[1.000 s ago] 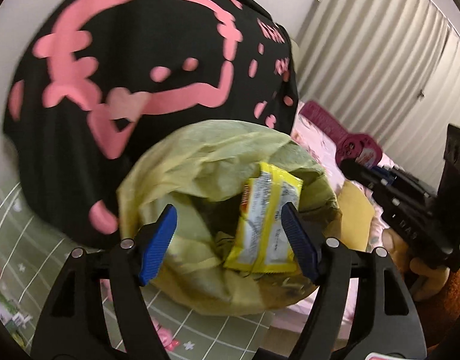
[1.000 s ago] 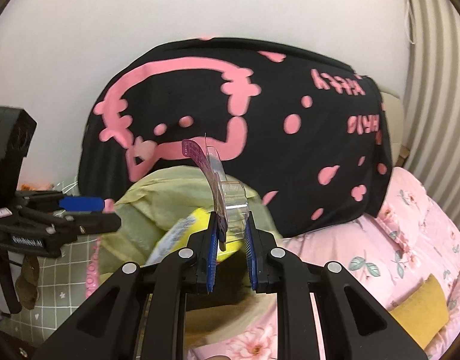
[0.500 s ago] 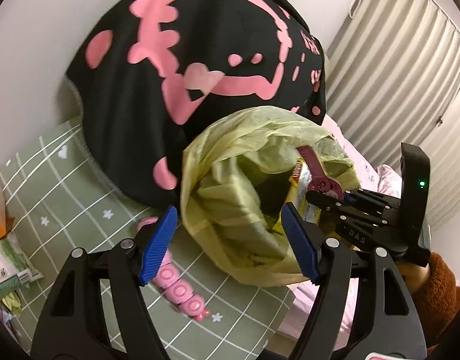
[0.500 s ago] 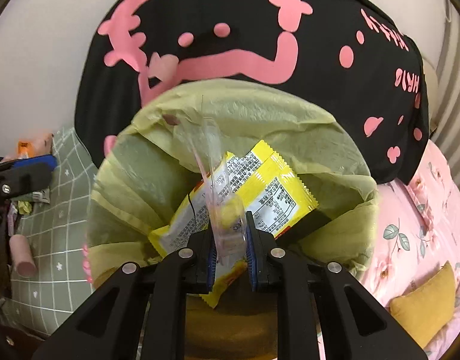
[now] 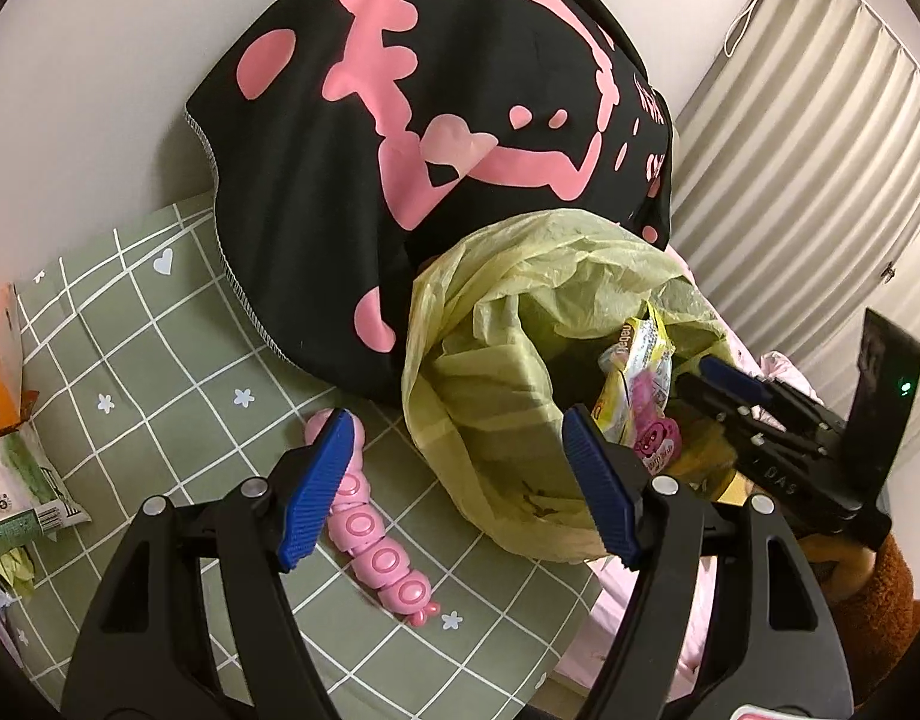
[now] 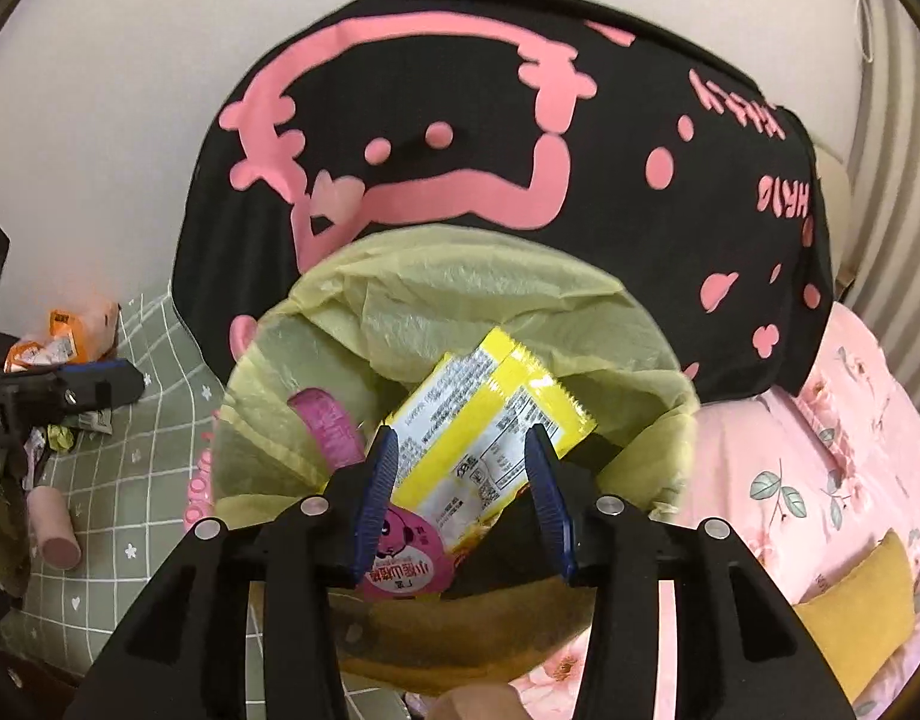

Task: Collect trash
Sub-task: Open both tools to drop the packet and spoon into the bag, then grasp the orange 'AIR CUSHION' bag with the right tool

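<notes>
The right gripper (image 6: 463,483) hung over the mouth of the yellow-green trash bag (image 6: 460,312), its jaws opening, with nothing pinched between the blue pads. The pink-labelled clear wrapper (image 6: 400,558) lay just below the left pad, inside the bag, resting against the yellow snack packet (image 6: 490,414), which stood tilted in the opening. The left gripper (image 5: 460,480) stood spread wide and empty, held above the green checked mat (image 5: 160,348). A pink jointed toy (image 5: 382,552) lay on the mat beside the bag's near-left side, partly behind the left pad. The bag leaned against a black cushion with pink print (image 5: 436,138). Snack packets (image 5: 10,468) lay at the mat's left edge. A pink floral bedcover (image 6: 820,450) lay to the bag's right.
</notes>
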Action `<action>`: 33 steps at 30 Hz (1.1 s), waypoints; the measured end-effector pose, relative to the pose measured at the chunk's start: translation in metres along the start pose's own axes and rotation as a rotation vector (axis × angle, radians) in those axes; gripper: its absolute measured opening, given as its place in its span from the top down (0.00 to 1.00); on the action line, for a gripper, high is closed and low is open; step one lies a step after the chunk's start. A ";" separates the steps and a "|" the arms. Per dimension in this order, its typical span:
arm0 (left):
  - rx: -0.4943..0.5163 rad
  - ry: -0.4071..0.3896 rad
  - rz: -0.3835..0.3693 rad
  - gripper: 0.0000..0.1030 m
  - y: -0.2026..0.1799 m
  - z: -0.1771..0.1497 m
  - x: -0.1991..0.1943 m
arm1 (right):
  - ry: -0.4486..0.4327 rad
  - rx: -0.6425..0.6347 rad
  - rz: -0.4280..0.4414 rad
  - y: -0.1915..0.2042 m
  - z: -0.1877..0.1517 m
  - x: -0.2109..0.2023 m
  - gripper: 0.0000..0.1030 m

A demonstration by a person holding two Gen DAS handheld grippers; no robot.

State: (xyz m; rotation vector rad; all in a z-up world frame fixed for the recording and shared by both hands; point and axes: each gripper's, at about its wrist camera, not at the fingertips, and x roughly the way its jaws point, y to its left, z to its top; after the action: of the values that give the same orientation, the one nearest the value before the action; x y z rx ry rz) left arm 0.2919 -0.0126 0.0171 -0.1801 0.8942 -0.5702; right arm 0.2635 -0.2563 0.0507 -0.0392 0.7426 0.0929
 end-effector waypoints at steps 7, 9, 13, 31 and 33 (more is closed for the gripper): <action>0.021 -0.044 0.060 0.34 0.006 -0.007 -0.014 | -0.056 -0.001 0.004 0.017 0.007 -0.016 0.59; 0.022 -0.073 0.091 0.34 0.012 -0.009 -0.022 | -0.074 -0.020 0.009 0.030 0.009 -0.018 0.59; 0.005 -0.123 0.161 0.34 0.028 -0.014 -0.043 | -0.108 -0.054 0.033 0.054 0.012 -0.017 0.60; -0.185 -0.280 0.440 0.34 0.124 -0.060 -0.149 | -0.021 -0.173 0.291 0.177 0.016 0.034 0.60; -0.221 -0.309 0.469 0.34 0.139 -0.067 -0.165 | -0.012 -0.189 0.303 0.190 0.014 0.039 0.59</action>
State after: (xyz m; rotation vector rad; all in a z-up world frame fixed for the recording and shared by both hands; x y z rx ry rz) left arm 0.2138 0.1986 0.0351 -0.2417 0.6649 -0.0029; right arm 0.2827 -0.0632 0.0343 -0.1060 0.7221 0.4519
